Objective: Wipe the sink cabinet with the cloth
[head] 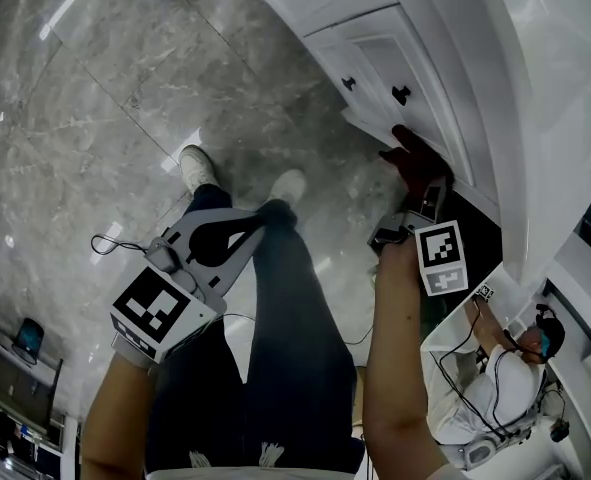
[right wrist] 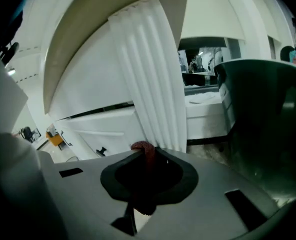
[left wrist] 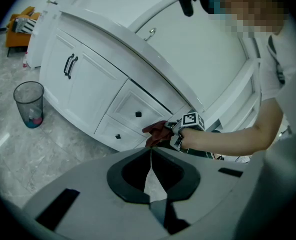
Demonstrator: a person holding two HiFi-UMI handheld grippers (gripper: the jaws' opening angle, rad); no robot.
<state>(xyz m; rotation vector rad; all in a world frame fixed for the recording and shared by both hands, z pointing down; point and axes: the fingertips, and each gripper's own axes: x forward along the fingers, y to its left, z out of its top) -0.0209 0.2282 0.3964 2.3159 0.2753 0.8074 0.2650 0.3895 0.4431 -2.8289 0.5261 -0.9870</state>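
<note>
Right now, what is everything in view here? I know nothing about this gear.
sink cabinet: one, white, in front of the person
door handles: two, black, on the cabinet doors
drawer knobs: two, black, on the cabinet drawers
cloth: one, dark red, against the cabinet front
waste bin: one, see-through grey, on the floor by the cabinet
floor: grey marble tiles
shoes: two, white, on the floor
left tool: one, grey, jaws together, empty, away from the cabinet
right tool: one, grey, shut on the cloth
</note>
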